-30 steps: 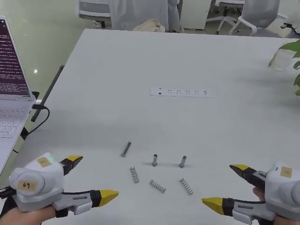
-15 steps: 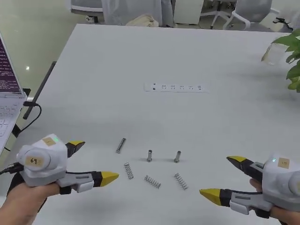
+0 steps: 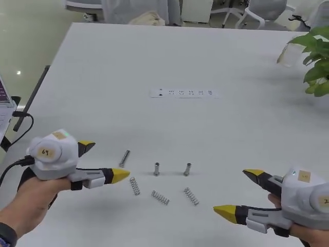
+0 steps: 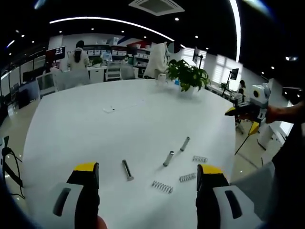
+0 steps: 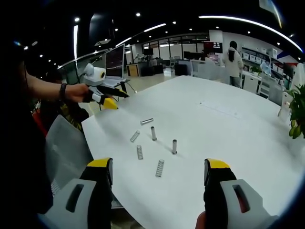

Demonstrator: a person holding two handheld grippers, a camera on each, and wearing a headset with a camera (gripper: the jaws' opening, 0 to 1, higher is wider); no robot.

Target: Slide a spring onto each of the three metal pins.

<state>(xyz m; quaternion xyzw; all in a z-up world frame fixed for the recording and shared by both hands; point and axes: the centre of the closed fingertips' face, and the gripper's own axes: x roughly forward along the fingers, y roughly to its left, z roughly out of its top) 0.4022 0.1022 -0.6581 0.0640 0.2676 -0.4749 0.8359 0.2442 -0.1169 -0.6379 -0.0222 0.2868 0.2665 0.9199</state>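
Left tool [image 3: 108, 159] is wide open with nothing in it, and hovers just left of the parts. Right tool [image 3: 232, 191] is wide too and empty, off to the right, well apart from them. We see three springs loose on the bench [image 3: 216, 134]: left spring [image 3: 134, 186], mid spring [image 3: 160, 197], right spring [image 3: 191, 196], in a rough row on our side. Just beyond sit the pins: mid pin [image 3: 157, 169] and right pin [image 3: 187, 169] upright, left pin [image 3: 124, 158] lying flat. No spring is on a pin, so we judge the task at its start, with a spring pickup likely next.

Risks as we judge them:
- Springs are thin and round, so an off-centre pinch could make one roll or shoot out of the jaws. A hard squeeze could bend the coils.
- Springs lie near each other, so wide jaws coming down may shove a neighbour.
- Upright pins look free-standing, and a sideways push while threading could tip them.
- Left pin needs holding or standing first, else the spring has nothing steady to slide onto.
- Left tool's near tip is close to left spring and left pin and could sweep them.
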